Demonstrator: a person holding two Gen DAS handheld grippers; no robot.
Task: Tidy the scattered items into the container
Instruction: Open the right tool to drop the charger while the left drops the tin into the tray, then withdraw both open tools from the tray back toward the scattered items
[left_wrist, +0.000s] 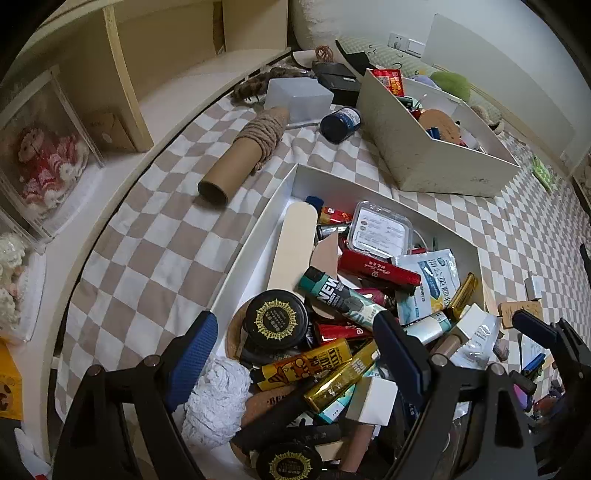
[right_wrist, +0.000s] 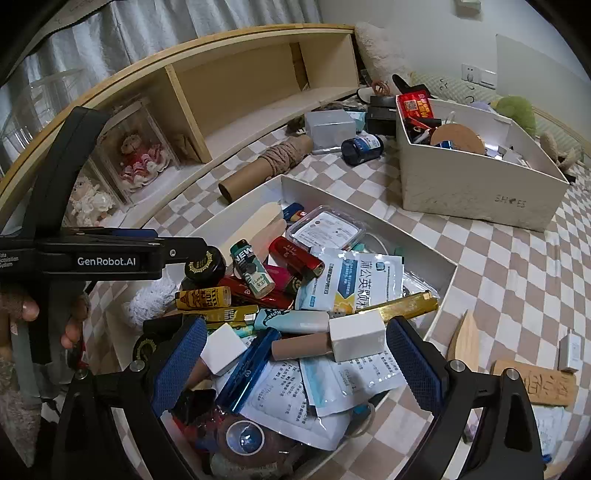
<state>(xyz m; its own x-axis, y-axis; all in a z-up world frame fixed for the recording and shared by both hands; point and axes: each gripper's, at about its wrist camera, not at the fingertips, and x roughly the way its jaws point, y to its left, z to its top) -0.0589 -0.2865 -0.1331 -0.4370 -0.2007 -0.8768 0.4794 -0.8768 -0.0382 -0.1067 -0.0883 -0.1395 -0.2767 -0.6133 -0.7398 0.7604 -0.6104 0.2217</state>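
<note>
Left fingers spread above heaped tray, nothing pinched, right fingers spread likewise.

Both grippers are chunky black plastic with blue textured pads and silver screws at the pivots. The left gripper has white "GenRobot.AI" lettering on its side (just left of the white tray).

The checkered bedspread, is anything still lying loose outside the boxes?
Yes. A cardboard tube wound with twine and a dark blue bottle lie tipped over on the bedspread, beyond the white tray.
</note>
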